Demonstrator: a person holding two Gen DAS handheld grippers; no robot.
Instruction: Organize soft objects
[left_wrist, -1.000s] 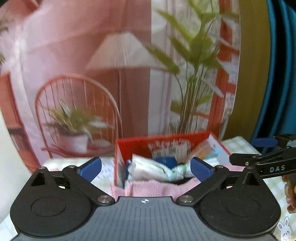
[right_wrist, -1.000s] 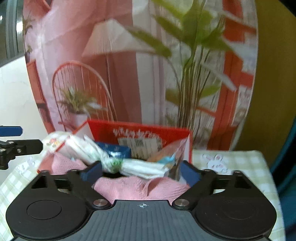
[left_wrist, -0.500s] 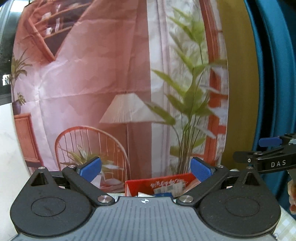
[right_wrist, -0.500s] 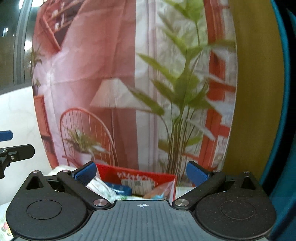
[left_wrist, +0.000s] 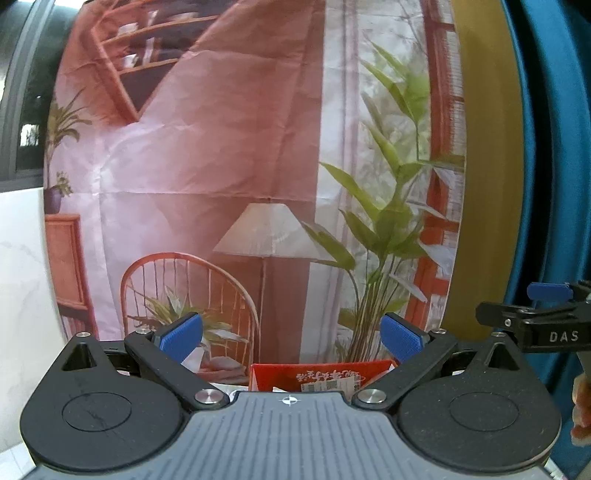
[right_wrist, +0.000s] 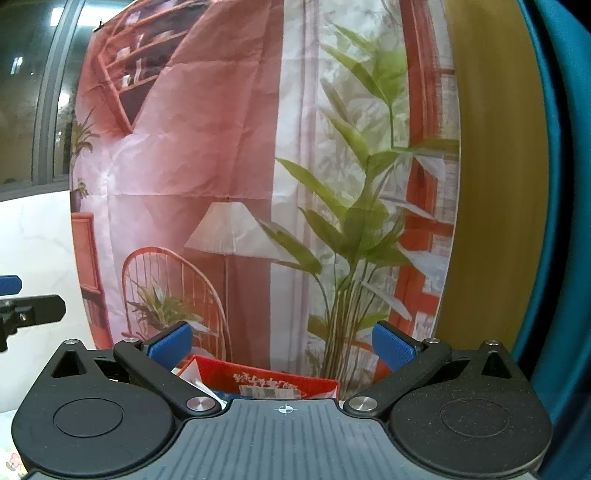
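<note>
A red cardboard box (left_wrist: 321, 376) peeks over my left gripper's body at the bottom of the left wrist view; only its back wall and printed label show. It also shows in the right wrist view (right_wrist: 266, 380), with a bit of white packet at its left. My left gripper (left_wrist: 291, 338) is open and empty, raised above and in front of the box. My right gripper (right_wrist: 280, 341) is open and empty, likewise raised. The pink cloth and other soft things are hidden below.
A printed backdrop (left_wrist: 240, 166) with chair, lamp and plant hangs right behind the box. A white wall (left_wrist: 22, 295) is at left, a yellow and blue curtain (left_wrist: 517, 166) at right. The right gripper (left_wrist: 535, 325) shows at the left wrist view's right edge.
Both grippers have lifted and tilted up away from the box. The box contents and pink cloth, in plain view a second ago, have dropped out of sight below the gripper bodies.
</note>
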